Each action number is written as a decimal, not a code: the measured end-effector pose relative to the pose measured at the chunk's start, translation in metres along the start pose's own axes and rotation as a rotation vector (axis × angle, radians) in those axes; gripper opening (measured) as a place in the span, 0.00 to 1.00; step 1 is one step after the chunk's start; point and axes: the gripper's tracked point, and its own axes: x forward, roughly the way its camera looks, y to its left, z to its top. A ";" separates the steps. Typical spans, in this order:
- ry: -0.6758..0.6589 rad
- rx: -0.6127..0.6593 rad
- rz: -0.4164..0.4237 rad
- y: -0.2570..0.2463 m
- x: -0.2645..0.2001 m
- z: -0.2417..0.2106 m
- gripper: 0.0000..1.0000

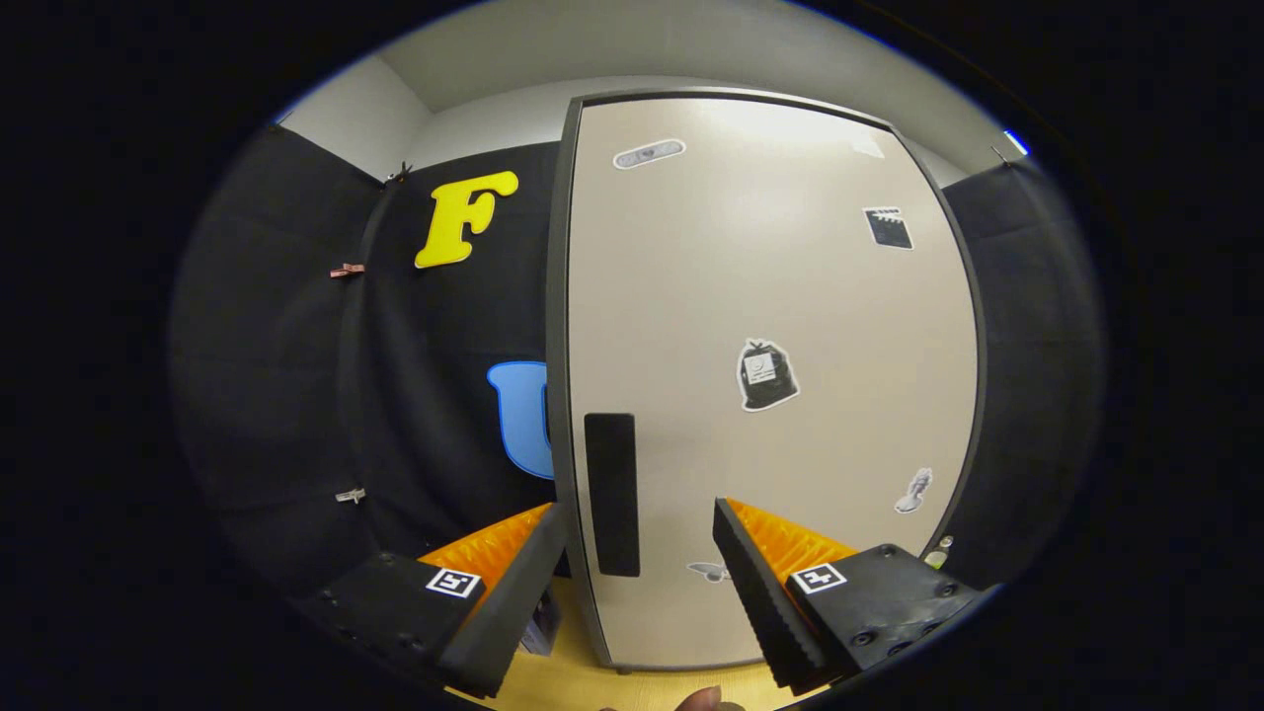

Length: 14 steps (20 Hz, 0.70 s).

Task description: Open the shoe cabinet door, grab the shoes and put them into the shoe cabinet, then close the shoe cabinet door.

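Note:
The shoe cabinet door (770,296) stands closed straight ahead, a tall pale beige panel in a dark frame, with several small stickers on it. Its handle (612,494) is a dark vertical bar near the door's left edge, low down. My gripper (642,528) is open, and the handle sits between the two fingertips, just ahead of them. The left finger (513,583) is at the door's left edge, the right finger (760,583) is in front of the door panel. Nothing is held.
Black cloth walls hang left (395,395) and right (1027,375) of the cabinet. A wooden floor (583,681) shows below the door, with a small boxy object (541,624) beside the cabinet's lower left corner. A fingertip of a person (703,699) shows at the bottom.

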 end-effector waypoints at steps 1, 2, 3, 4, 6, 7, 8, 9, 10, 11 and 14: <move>0.003 0.000 -0.004 0.002 0.008 -0.004 0.98; 0.006 -0.002 -0.011 0.003 0.015 -0.008 0.98; 0.007 -0.004 -0.018 0.004 0.022 -0.011 0.98; 0.007 -0.010 -0.028 0.004 0.029 -0.014 0.98; 0.011 -0.019 -0.046 0.003 0.041 -0.019 0.97; 0.013 -0.021 -0.056 0.002 0.045 -0.021 0.94; 0.012 -0.022 -0.070 0.000 0.050 -0.023 0.81; 0.010 -0.017 -0.068 0.001 0.054 -0.023 0.69; 0.005 -0.019 -0.079 -0.002 0.054 -0.023 0.57; -0.011 -0.019 -0.077 0.001 0.056 -0.021 0.57; -0.035 -0.038 -0.081 0.004 0.055 -0.019 0.36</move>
